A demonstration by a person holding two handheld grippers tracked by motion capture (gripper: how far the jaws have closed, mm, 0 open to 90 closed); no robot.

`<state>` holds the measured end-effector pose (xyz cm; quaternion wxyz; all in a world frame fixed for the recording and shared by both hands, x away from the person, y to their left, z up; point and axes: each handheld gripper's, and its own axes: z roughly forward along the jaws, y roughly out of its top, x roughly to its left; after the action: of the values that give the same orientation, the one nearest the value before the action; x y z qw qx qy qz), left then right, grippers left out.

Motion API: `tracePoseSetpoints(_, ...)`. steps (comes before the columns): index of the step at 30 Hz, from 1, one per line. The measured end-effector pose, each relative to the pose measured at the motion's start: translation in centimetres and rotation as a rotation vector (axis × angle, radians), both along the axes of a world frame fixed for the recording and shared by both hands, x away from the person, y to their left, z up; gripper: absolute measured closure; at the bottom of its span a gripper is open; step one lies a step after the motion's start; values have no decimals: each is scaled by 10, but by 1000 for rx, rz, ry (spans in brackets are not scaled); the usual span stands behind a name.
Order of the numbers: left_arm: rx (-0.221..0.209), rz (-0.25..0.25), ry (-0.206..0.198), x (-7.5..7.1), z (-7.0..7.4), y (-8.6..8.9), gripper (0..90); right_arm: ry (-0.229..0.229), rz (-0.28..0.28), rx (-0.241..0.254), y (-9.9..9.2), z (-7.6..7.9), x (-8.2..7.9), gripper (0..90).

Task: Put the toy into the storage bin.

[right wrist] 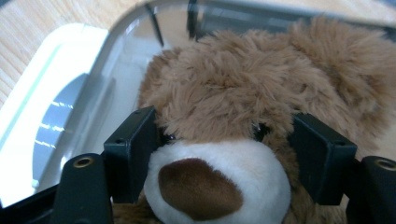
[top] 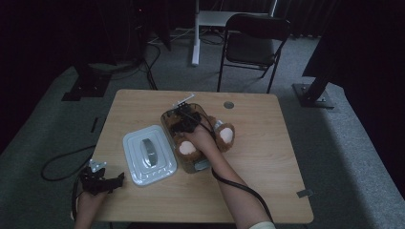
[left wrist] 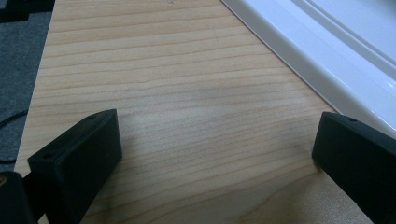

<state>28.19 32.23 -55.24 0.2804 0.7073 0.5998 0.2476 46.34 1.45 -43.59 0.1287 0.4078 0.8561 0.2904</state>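
At the surface's (top: 267, 143) left edge, the left gripper (left wrist: 215, 154) rests with fingers wide open, empty. Beside it lies the lid (top: 149, 153). The bear (right wrist: 233, 107) sits in the clear bin (top: 168, 125), its snout clamped between the right gripper's (right wrist: 224, 158) fingers.

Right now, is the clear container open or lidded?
Open. The white lid lies flat on the table beside the clear container, and the teddy bear sits partly inside it.

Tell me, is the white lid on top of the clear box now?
No, the white lid lies flat on the table to the left of the clear box, which holds a teddy bear.
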Motion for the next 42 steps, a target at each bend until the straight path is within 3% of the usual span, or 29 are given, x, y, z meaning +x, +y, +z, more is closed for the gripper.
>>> tracePoseSetpoints(3, 2, -1, 0, 0, 0, 0, 22, 45, 5, -5, 2, -7, 4, 295)
tracePoseSetpoints(8, 1, 0, -1, 0, 0, 0, 22, 108, 8, 27, -1, -10, 10, 308)
tracePoseSetpoints(12, 1, -1, 0, 0, 0, 0, 22, 81, -7, 24, -2, -5, 8, 301)
tracePoseSetpoints(16, 0, 0, 0, 0, 0, 0, 22, 66, -10, 24, -8, 10, 4, 309)
tracePoseSetpoints(19, 0, 0, 0, 0, 0, 0, 22, 68, 9, 53, -12, 21, 0, 309)
tracePoseSetpoints(28, 0, 2, -3, 0, 0, 0, 21, 5, 38, 177, -32, 58, -21, 278)
tracePoseSetpoints(33, 3, -12, 13, 1, 1, 1, 22, -38, 32, 232, -50, 75, -29, 257)
tracePoseSetpoints(37, 12, -15, 50, 4, 5, -2, 22, -85, 28, 258, -81, 90, -40, 258)
tracePoseSetpoints(39, 13, -21, 47, 3, 7, -3, 22, -93, 32, 260, -87, 91, -43, 259)
tracePoseSetpoints(42, 3, -43, 3, -2, 23, -10, 22, -117, 39, 240, -110, 91, -54, 264)
